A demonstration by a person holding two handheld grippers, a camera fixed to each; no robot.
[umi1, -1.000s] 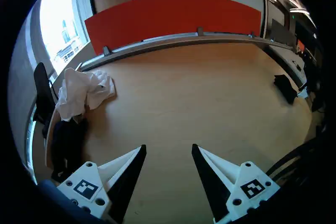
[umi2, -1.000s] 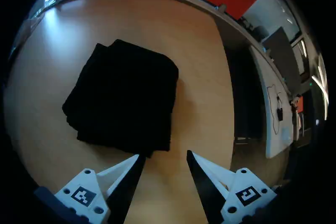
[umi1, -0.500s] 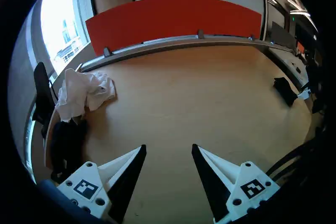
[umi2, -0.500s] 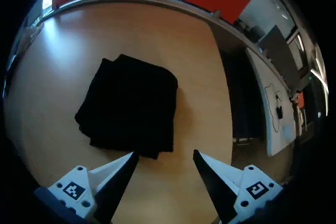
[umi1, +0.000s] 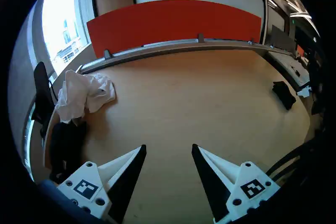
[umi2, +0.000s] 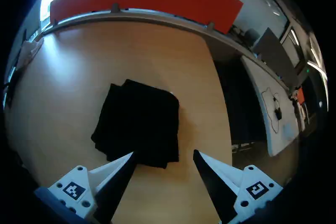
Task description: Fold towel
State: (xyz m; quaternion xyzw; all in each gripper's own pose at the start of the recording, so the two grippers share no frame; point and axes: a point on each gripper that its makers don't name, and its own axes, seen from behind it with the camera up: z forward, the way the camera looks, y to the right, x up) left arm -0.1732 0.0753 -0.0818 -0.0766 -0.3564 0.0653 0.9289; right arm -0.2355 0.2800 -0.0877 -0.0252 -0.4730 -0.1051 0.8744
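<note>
A folded black towel point(umi2: 139, 123) lies flat on the wooden table point(umi2: 84, 77), just ahead of my right gripper point(umi2: 164, 159), which is open and holds nothing. In the left gripper view the same black towel point(umi1: 283, 93) looks small at the table's far right edge. My left gripper point(umi1: 167, 150) hangs open over bare table point(umi1: 189, 98), with nothing between its fingers. A crumpled white cloth point(umi1: 82, 93) sits at the table's left side.
A red divider panel point(umi1: 176, 22) runs along the table's far edge. A black chair point(umi1: 42, 93) stands by the window at left, with dark fabric point(umi1: 65, 144) hanging at the table's left edge. A white desk point(umi2: 273, 110) stands beyond a gap to the right.
My right gripper has drawn back and risen from the black towel, which now looks smaller and farther. Its fingers spread slightly wider. The left gripper has barely moved.
</note>
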